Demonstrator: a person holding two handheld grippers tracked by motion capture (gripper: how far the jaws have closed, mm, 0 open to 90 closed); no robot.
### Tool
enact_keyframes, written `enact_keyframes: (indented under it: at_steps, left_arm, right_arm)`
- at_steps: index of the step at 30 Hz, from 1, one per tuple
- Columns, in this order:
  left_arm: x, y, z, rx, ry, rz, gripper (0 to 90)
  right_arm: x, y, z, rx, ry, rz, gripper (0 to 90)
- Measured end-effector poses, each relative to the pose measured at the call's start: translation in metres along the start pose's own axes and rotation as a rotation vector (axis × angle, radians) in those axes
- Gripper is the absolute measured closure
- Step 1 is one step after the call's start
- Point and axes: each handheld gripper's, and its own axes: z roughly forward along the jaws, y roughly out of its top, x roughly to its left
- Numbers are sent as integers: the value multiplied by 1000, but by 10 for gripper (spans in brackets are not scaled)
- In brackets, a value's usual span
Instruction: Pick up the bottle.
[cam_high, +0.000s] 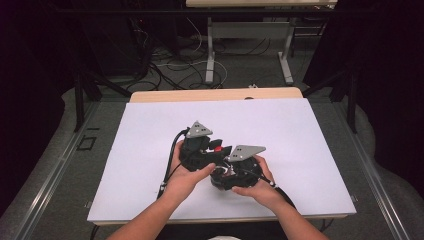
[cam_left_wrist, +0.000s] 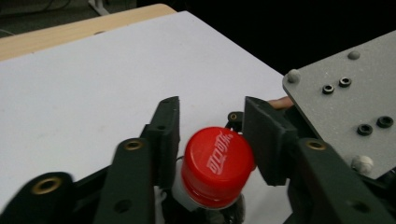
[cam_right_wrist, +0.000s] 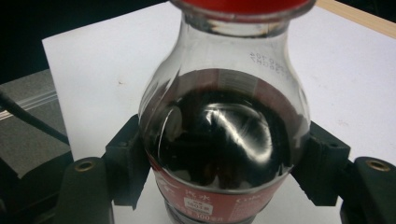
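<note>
Nearest to the person, the right gripper (cam_high: 227, 172) has its jaws pinched on the body of a small cola bottle (cam_right_wrist: 224, 135). In the right gripper view the pads press the glassy sides at the level of the dark drink, just above the red label (cam_right_wrist: 205, 198), and the bottle stands between them over the white sheet. That hand looks like the anchor: it keeps the bottle from turning.

Just beyond it, the left gripper (cam_high: 212, 148) comes in from the other side at the top of the bottle. In the left gripper view its two black jaws flank the red cap (cam_left_wrist: 217, 165). The right-hand pad touches the cap's edge or nearly so; the left-hand pad stands just beside it, and I cannot tell whether it presses. The grip looks loose rather than firm.

I judge the step in hand to be unscrewing the cap, caught between bites. The next move calls for the left jaws to close squarely on the cap's ribbed skirt, then a twist of that wrist while the right hand holds steady. A shallow bite would slip off the rounded rim.

Farther off, the white sheet (cam_high: 150, 150) covers the table, and its wooden edge (cam_high: 215, 94) shows at the far side.
</note>
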Motion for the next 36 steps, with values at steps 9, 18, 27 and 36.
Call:
enact_keyframes:
  at_steps: [9, 18, 27, 36]
  left_arm:
    - [13, 3, -13, 22, -136, 76, 444]
    - [24, 1, -13, 45, -183, 127, 458]
    - [19, -1, -4, 47, -211, 142, 576]
    - [6, 3, -2, 38, -78, 98, 617]
  right_arm:
    - [-2, 0, -1, -14, 28, -7, 301]
    - [1, 0, 0, -16, 41, -13, 301]
    - [3, 0, 2, -8, 49, -25, 301]
    - [2, 0, 2, -15, 19, -5, 301]
